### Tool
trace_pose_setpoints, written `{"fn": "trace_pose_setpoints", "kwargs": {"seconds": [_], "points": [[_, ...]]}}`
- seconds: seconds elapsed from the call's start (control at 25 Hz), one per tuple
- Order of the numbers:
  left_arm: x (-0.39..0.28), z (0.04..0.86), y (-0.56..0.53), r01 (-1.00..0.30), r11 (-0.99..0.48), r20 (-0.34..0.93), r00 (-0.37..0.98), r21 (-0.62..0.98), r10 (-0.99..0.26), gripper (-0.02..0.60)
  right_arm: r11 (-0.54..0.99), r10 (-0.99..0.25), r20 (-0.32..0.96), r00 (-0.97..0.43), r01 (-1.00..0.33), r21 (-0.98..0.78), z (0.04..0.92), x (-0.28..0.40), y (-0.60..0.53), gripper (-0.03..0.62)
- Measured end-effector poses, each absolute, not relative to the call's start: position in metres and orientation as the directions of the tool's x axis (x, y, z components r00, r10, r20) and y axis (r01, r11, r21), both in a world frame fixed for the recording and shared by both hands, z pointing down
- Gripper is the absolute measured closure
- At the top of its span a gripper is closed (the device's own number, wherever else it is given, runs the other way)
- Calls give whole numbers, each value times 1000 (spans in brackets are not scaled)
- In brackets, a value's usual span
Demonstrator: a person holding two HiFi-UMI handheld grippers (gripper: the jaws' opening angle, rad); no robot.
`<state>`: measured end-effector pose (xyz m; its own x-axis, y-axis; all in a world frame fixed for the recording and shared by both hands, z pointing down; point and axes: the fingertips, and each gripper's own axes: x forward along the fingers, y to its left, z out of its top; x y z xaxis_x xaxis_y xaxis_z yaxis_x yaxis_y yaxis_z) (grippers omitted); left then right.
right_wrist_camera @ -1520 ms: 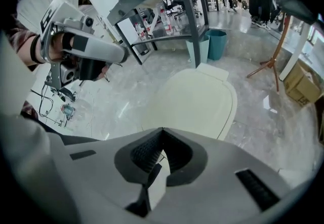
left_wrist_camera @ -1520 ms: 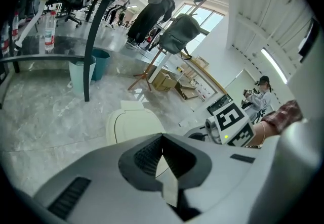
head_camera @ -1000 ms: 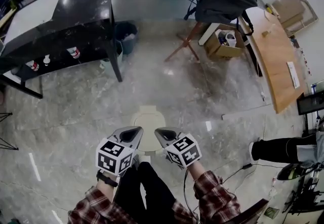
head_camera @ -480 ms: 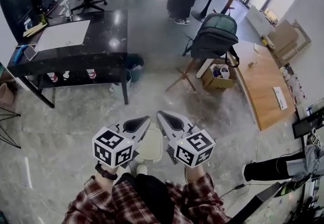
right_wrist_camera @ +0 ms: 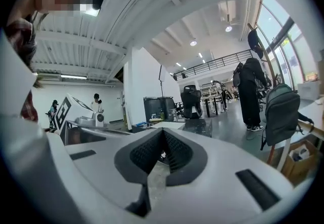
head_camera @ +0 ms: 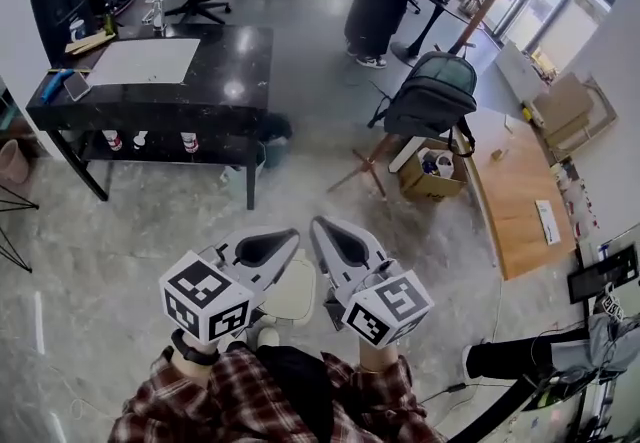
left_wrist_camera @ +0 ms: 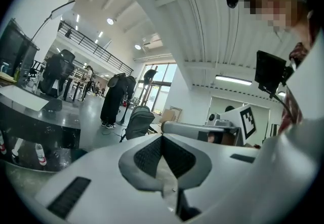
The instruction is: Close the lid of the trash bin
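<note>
So the big picture: a grey marbled stone floor (head_camera: 120, 231) in an open office, a long glossy black table (head_camera: 200, 81) up top, and a dark green backpack (head_camera: 432, 91) leaning on a wooden stand off to the right. The actual target, a small cream plastic trash bin (head_camera: 293, 293), sits on the floor right at the person's feet, straight below and between the two tools, which partly hide it. From what shows of it the top looks flat, so I'd guess the lid is down or nearly so, but honestly I can't tell for sure. The left gripper (head_camera: 285, 239) and the right gripper (head_camera: 322, 229) are both held up at about chest height, pointing forward, well above the bin. Each has its jaws pressed together at the tips with nothing between them. If the lid needs a final push, I'd leave the jaws shut. Bring one gripper straight down and press with the blunt tip near the lid's front edge, gently and vertically, since a light bin could skate on that smooth floor. The other gripper could steady the bin's side.
</note>
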<state>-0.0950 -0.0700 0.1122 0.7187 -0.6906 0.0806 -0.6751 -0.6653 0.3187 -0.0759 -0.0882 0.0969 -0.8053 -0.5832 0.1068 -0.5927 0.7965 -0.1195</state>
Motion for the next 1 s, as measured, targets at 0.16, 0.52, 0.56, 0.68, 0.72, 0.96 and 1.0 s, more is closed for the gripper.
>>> {"fn": "trace_pose_setpoints", "kwargs": {"seconds": [0.16,0.52,0.56,0.68,0.72,0.96,1.0], "points": [[-94,113,-71,-672,-671,77,723,313,-687,571,804,-577,104,-810,-585,-103,92,-76,-90,580],[-87,108,-74,-665,-677,55,725,316,-686,571,799,-582,104,-807,-591,-113,91,-70,-92,582],[-87,109,-74,-666,-675,55,724,317,-688,571,799,-581,104,-807,-590,-114,92,-70,-92,582],[-88,110,-73,-669,-670,56,720,323,-692,571,799,-580,108,-808,-590,-120,94,-68,-90,582],[-88,109,-73,-670,-668,55,718,324,-694,571,798,-579,108,-808,-589,-124,95,-68,-90,582],[-91,105,-71,-678,-660,51,709,324,-703,569,797,-578,106,-809,-588,-137,95,-69,-88,582],[-91,106,-71,-680,-658,56,708,324,-704,569,797,-578,108,-809,-588,-139,96,-69,-87,582]]}}
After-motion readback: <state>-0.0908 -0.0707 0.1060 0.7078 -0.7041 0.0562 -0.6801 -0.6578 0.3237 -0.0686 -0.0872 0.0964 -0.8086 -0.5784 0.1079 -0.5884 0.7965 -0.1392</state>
